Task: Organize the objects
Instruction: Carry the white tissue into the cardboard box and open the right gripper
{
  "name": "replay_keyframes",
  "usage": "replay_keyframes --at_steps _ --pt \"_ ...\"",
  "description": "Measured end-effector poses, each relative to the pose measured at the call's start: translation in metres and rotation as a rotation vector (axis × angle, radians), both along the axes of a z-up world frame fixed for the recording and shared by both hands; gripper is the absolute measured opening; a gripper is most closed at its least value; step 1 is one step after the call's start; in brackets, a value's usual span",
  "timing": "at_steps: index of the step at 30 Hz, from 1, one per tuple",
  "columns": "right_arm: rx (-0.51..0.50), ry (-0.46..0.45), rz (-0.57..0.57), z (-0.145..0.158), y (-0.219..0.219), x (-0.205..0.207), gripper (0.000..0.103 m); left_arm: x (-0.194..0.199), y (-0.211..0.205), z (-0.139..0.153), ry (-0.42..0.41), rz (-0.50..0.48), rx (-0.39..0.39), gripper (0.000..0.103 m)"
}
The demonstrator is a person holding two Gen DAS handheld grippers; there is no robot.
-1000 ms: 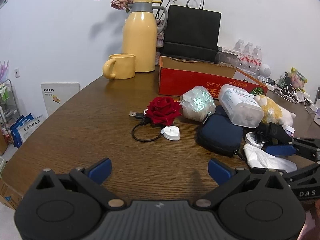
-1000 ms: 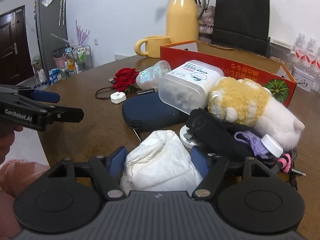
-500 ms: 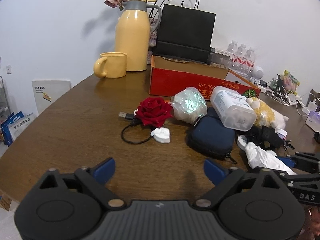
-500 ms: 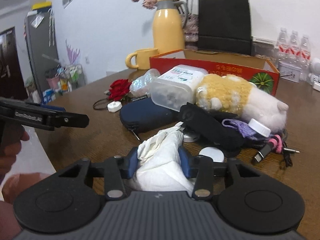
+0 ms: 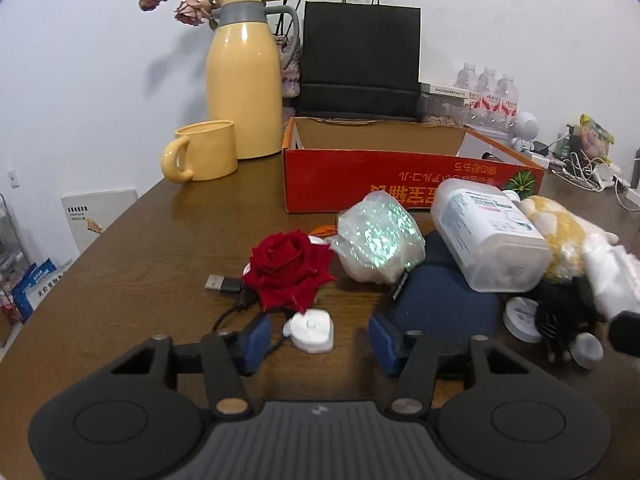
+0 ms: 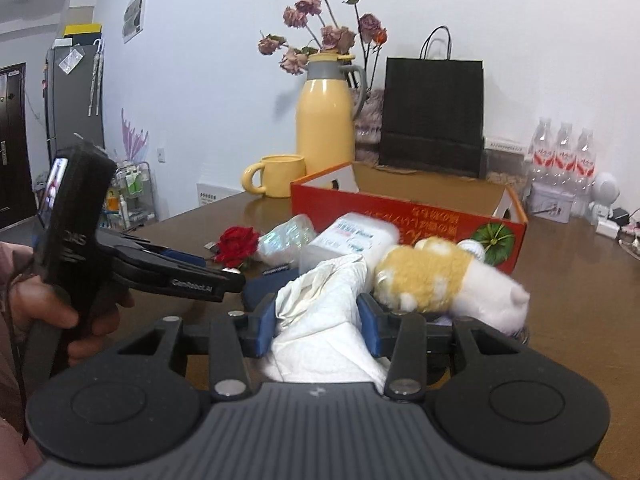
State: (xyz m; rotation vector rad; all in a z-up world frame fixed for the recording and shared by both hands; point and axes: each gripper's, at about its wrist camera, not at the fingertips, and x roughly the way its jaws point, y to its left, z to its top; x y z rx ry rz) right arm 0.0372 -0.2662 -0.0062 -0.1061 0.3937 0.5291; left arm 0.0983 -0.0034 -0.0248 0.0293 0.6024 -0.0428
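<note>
The right gripper (image 6: 318, 326) has its pads pinched on a crumpled white bag (image 6: 324, 316), lifted just above the clutter, so it should stay clamped and travel high over the plush (image 6: 444, 280) before letting go inside the red box (image 6: 408, 216). The left gripper (image 5: 318, 340) is spread wide and empty, flanking a small white charger (image 5: 310, 326) on the table (image 5: 120, 272) below the rose (image 5: 290, 270); it should centre on the charger, clear of the black cable (image 5: 232, 308). Only the left view shows that charger and cable, while only the right view shows the bag gripped and the hand (image 6: 52, 312) holding the left tool.

"GenRobot.AI" on the left hand-held gripper (image 6: 224, 280) arm.
</note>
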Motion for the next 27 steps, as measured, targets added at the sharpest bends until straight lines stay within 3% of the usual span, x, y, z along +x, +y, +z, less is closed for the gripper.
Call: replay_keyframes --at_steps 3,14,20,27 --pt "0.0 0.0 -0.016 0.0 -0.002 0.005 0.043 0.009 -0.004 -0.003 0.011 -0.015 0.014 0.023" --pt "0.024 -0.022 -0.025 0.004 -0.009 0.011 0.043 -0.011 -0.002 0.005 -0.025 -0.035 0.006 0.022" --pt "0.041 -0.072 -0.048 0.018 -0.016 0.017 0.043 -0.02 -0.001 0.035 -0.109 -0.052 -0.029 0.022" --pt "0.054 -0.132 -0.075 0.041 -0.019 0.044 0.043 0.004 -0.023 0.069 -0.19 -0.083 -0.023 0.022"
